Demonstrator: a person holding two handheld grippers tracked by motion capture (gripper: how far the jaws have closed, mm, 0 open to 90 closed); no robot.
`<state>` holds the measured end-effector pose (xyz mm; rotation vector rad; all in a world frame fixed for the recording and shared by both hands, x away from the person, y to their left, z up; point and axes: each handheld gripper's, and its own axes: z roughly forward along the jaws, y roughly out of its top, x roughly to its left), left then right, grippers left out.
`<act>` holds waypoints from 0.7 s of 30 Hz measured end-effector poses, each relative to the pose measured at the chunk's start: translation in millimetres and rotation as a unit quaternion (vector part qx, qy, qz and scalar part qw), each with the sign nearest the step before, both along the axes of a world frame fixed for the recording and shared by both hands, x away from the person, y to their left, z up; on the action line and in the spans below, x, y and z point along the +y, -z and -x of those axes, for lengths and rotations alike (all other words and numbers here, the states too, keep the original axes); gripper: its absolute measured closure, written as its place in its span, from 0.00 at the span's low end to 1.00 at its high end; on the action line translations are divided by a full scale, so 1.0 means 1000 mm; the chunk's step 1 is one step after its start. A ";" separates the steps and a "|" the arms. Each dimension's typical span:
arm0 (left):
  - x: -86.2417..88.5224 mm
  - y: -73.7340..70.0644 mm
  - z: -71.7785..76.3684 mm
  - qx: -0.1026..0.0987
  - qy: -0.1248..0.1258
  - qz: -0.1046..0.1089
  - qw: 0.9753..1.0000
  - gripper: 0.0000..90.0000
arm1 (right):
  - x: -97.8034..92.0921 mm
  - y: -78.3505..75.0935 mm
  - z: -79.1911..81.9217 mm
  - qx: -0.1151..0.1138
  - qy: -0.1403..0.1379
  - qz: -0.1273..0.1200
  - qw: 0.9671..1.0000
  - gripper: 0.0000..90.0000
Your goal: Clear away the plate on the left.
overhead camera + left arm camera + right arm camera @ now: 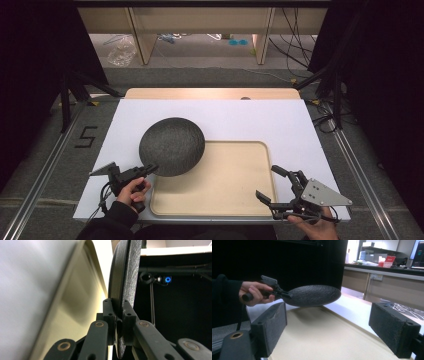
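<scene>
1. dark round plate (171, 146) is the thing in hand: a rough-textured, dark grey disc, held up off the surface (250, 120) by its near-left edge.
2. in the high view the plate hangs over the far-left corner of the tan tray (235, 195), partly over the tray and partly over the white surface beside it.
3. the right claw view shows the plate (313, 295) roughly level, slightly domed, clear of the tray (324, 340) with a shadow under it.
4. the left claw (150, 170) is closed tight on the plate's rim; in the left claw view both jaws press against the two faces of the plate's edge (123, 285), which is seen edge-on between them.
5. the person's left hand (132, 192) grips the handle of that claw, with a dark sleeve behind it; the same hand (255, 292) appears in the right claw view.
6. the right claw (272, 182) is wide open and holds nothing; it sits low at the near-right corner of the tray, well apart from the plate.
7. in the right claw view its two black jaws stand far apart at either side, with the bare tray between them.
8. the right hand (312, 227) holds that claw from the bottom edge, under its grey three-cornered plate (322, 194).
9. the tray lies flat on the white surface, toward the near side.
</scene>
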<state>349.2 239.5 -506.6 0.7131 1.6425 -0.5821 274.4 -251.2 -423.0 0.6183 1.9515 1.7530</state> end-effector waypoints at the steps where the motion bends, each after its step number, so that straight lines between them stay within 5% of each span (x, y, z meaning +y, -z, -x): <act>1: -0.003 0.000 0.001 -0.001 0.006 0.000 1.000 0.95 | 0.000 0.000 0.000 -0.003 0.002 -0.002 1.000 0.18; 21: -0.036 -0.001 0.013 -0.002 0.072 -0.029 0.997 0.94 | 0.000 0.000 -0.001 -0.006 -0.001 -0.001 1.000 0.18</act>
